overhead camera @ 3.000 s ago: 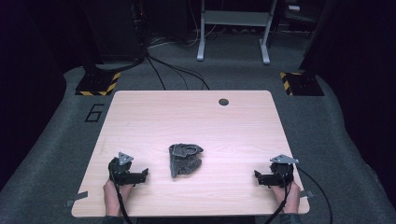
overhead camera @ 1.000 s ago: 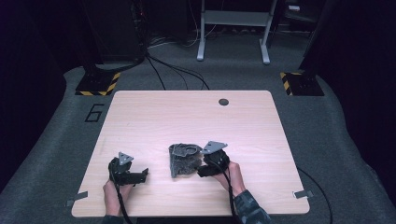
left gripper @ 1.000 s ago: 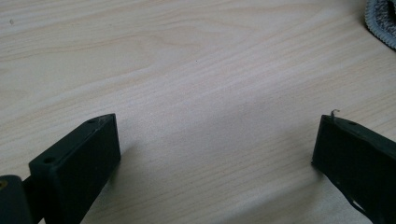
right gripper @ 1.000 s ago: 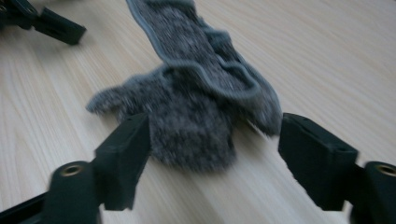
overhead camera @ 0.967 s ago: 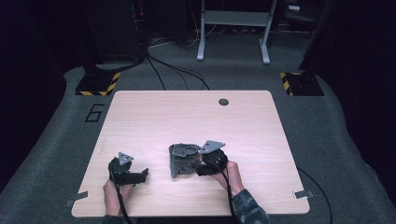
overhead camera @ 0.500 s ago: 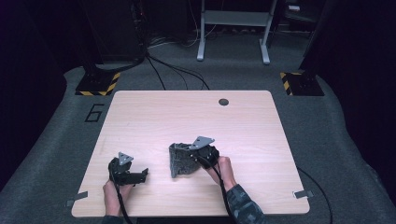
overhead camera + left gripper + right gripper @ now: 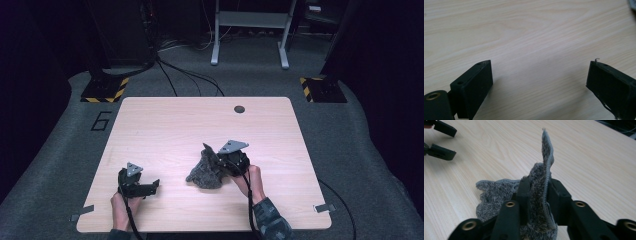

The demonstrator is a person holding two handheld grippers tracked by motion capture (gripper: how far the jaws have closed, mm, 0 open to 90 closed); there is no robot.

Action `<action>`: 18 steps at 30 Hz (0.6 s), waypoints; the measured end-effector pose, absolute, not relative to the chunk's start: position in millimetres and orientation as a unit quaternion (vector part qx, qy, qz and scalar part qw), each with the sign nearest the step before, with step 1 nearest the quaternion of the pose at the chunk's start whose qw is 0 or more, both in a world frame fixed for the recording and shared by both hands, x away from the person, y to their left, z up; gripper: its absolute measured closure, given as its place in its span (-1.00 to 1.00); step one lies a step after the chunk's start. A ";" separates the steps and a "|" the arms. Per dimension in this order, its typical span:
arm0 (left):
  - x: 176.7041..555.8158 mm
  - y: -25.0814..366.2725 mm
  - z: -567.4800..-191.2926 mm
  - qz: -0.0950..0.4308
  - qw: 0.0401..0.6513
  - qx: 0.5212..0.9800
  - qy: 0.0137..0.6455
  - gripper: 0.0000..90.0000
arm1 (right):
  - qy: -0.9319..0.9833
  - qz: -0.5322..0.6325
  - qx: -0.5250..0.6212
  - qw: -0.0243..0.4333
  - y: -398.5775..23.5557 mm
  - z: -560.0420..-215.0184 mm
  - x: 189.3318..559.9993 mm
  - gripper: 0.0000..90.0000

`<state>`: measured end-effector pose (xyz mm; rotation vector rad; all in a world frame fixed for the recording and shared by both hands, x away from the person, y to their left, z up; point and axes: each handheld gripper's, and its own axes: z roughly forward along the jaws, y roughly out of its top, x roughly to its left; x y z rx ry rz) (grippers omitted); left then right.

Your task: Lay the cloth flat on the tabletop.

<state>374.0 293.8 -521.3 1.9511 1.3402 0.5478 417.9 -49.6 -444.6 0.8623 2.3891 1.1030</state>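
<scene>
Your right tongs [image 7: 537, 195] pinch only a fold of the grey cloth [image 7: 205, 172], so it may slip as you lift, while your left tongs [image 7: 142, 187] rest open on the bench [image 7: 165, 125].

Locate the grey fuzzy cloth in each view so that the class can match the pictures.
High view: the grey cloth lies at the table's front centre, one edge lifted by the right gripper.
Left gripper view: a grey sliver at the top right corner, too small to tell.
Right gripper view: bottom centre, pinched upright between the jaws.
Shared landmark: the pale wooden tabletop.
</scene>
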 end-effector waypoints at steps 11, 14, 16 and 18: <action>385.6 228.0 -507.1 0.151 0.379 0.816 0.409 -0.66 | 0.846 0.380 0.317 0.197 -44.7 -450.1 420.5 0.97; 387.4 212.5 -507.3 0.149 0.359 0.838 0.383 -0.40 | 0.847 0.384 0.307 0.204 -45.9 -446.1 420.0 0.97; 388.3 203.7 -507.4 0.151 0.354 0.846 0.369 -0.20 | 0.846 0.387 0.304 0.204 -46.4 -444.2 420.5 0.96; 389.7 197.9 -507.2 0.146 0.355 0.852 0.356 -0.02 | 0.846 0.391 0.300 0.205 -47.0 -443.6 421.1 0.96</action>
